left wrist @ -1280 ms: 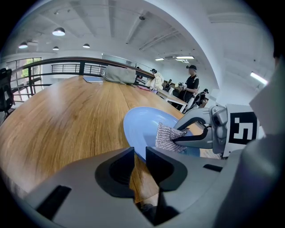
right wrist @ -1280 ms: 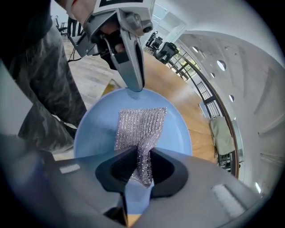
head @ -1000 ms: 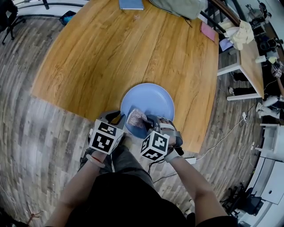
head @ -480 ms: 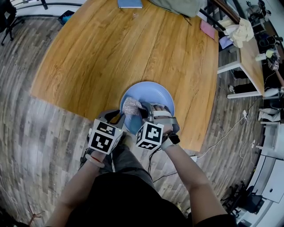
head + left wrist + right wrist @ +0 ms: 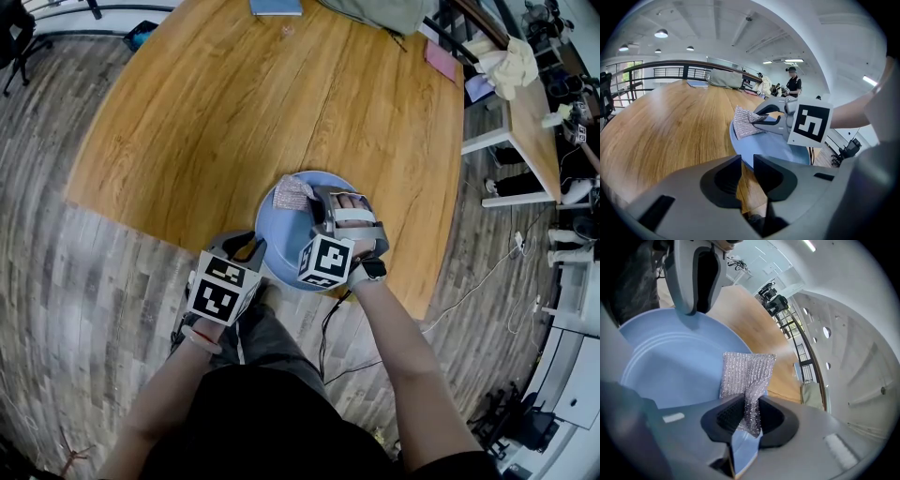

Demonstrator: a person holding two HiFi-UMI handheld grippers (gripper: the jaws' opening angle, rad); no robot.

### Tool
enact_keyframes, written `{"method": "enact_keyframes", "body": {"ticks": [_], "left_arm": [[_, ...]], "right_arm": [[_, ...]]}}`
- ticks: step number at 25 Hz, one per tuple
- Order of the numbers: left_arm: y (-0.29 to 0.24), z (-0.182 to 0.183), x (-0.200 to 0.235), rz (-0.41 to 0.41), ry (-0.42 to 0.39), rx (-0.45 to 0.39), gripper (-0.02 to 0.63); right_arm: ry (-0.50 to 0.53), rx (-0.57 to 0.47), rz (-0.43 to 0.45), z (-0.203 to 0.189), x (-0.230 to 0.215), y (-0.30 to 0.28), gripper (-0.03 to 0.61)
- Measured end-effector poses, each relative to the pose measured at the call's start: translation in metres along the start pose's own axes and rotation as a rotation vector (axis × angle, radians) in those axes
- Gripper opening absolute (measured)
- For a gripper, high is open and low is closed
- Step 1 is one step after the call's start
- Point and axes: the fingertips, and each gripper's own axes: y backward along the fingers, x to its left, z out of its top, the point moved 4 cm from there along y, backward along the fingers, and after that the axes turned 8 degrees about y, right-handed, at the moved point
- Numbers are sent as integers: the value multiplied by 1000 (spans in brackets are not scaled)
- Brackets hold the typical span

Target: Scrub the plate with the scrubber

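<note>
A round blue plate (image 5: 281,246) lies on the wooden table near its front edge. My left gripper (image 5: 249,251) grips the plate's near-left rim; in the left gripper view the rim (image 5: 743,158) runs into the narrow gap between its jaws. My right gripper (image 5: 315,202) reaches over the plate, shut on a silvery mesh scrubber (image 5: 292,192). The scrubber rests at the plate's far-left rim. In the right gripper view the scrubber (image 5: 746,373) is pinched between the pads and fans out over the plate (image 5: 670,366). The left gripper (image 5: 701,277) shows at the plate's far edge there.
The wooden table (image 5: 234,112) stretches away beyond the plate. A blue book (image 5: 277,7), a grey bag (image 5: 375,14) and a pink item (image 5: 439,66) lie along its far side. A second table (image 5: 530,122) stands to the right. A person (image 5: 792,86) stands beyond the table.
My right gripper has carried the scrubber from the plate's near part across to its far-left rim, rolling as it went. The left gripper and the plate have stayed put.
</note>
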Motion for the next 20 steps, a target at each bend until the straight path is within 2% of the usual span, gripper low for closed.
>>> {"method": "enact_keyframes", "body": {"ticks": [3,8,14,20], "left_arm": [[0,0,0,-4,0,1,77],[1,1,0,-9,1,-5,77],[0,2,2,-23,17,-7,77],[0,2,1,-26,18,-5,77]], "right_arm": [[37,7,-70,-10,-6,-7,74],[56,16,-120,-23,-12,-12,74],[-71,96,-85,-43,-11,-9,72],[-258,184,-33,-64,0,6,74]]}}
